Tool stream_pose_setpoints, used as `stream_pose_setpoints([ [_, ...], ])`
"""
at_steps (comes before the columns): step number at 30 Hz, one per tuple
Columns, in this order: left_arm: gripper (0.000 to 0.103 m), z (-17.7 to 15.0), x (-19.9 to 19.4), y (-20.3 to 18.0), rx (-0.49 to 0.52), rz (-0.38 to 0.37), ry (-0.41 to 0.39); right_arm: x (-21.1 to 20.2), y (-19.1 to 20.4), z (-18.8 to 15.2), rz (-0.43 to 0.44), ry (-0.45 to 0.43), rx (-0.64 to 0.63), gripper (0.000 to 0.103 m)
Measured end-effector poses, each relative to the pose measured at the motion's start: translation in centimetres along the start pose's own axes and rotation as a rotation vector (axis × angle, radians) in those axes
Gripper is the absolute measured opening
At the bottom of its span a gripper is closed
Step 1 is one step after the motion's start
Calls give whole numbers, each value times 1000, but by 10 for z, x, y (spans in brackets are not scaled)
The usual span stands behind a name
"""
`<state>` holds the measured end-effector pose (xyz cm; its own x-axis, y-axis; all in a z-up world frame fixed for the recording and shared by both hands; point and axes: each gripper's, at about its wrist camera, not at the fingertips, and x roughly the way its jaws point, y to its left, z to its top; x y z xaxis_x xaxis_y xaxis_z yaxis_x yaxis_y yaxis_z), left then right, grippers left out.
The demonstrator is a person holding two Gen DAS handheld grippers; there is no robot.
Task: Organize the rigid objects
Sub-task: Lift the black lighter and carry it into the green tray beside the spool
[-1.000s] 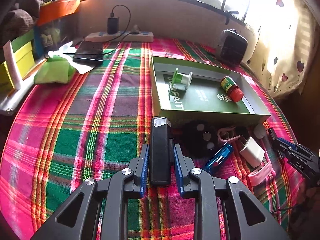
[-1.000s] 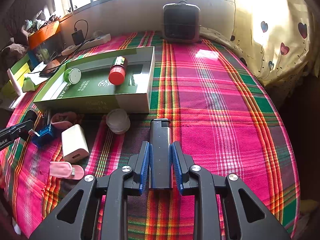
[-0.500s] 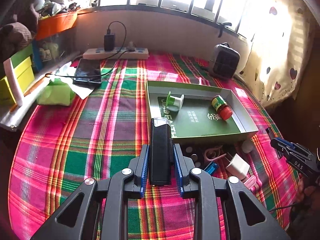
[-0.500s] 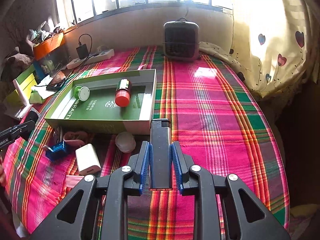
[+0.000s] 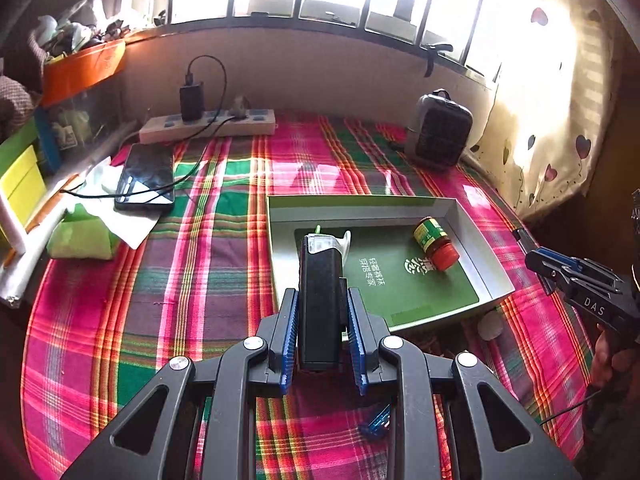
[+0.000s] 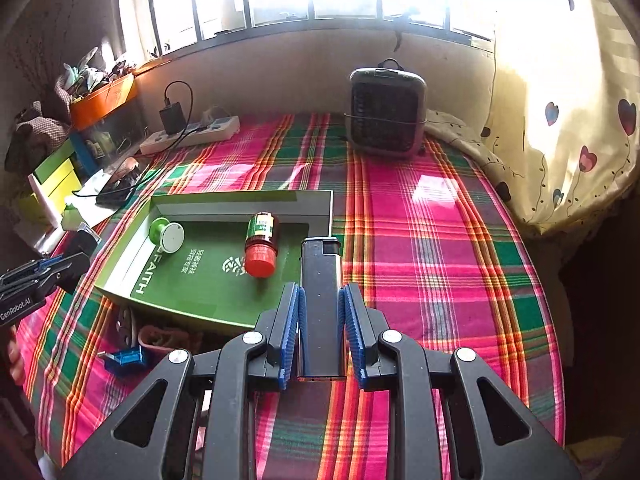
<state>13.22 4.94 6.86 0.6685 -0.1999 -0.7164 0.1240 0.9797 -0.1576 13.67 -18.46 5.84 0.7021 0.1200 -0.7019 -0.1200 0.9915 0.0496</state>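
Note:
My left gripper (image 5: 322, 300) is shut on a black lighter-shaped block with a clear top (image 5: 320, 280), held in the air over the near left corner of the green tray (image 5: 494, 282). In the tray lie a red-capped bottle (image 5: 434, 242) and a green spool (image 5: 346, 240), which is half hidden behind the block. My right gripper (image 6: 322, 296) is shut on a black lighter with a metal top (image 6: 322, 276), beside the tray's (image 6: 240, 200) right end. There the bottle (image 6: 262, 244) and spool (image 6: 168, 236) show fully. Each gripper appears at the edge of the other's view (image 5: 544, 260) (image 6: 60, 266).
A small heater (image 6: 386, 116) stands at the back. A power strip (image 5: 208, 122), a phone (image 5: 146, 178) and a green tissue pack (image 5: 82, 236) lie at the left. Small loose things sit before the tray: a blue item (image 6: 124, 358), a pink one (image 6: 168, 338), a white cap (image 5: 490, 324).
Both grippers have risen and pulled back with their black objects still gripped. The tray and the loose items in front of it now sit lower and smaller in both views.

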Motion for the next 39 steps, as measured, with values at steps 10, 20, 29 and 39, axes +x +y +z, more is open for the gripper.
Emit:
stream_pose_setpoints([
  [10, 22, 12, 32, -5, -8, -20, 47, 41, 10, 23, 6, 45, -9, 24],
  [20, 22, 15, 58, -6, -3, -6, 85, 73, 14, 33, 26, 95, -13, 24],
  [29, 22, 15, 75, -1, -8, 11, 117, 94, 22, 38, 12, 125, -47, 24],
  [39, 22, 17, 81, -5, 1, 18, 120, 104, 28, 38, 16, 143, -65, 24],
])
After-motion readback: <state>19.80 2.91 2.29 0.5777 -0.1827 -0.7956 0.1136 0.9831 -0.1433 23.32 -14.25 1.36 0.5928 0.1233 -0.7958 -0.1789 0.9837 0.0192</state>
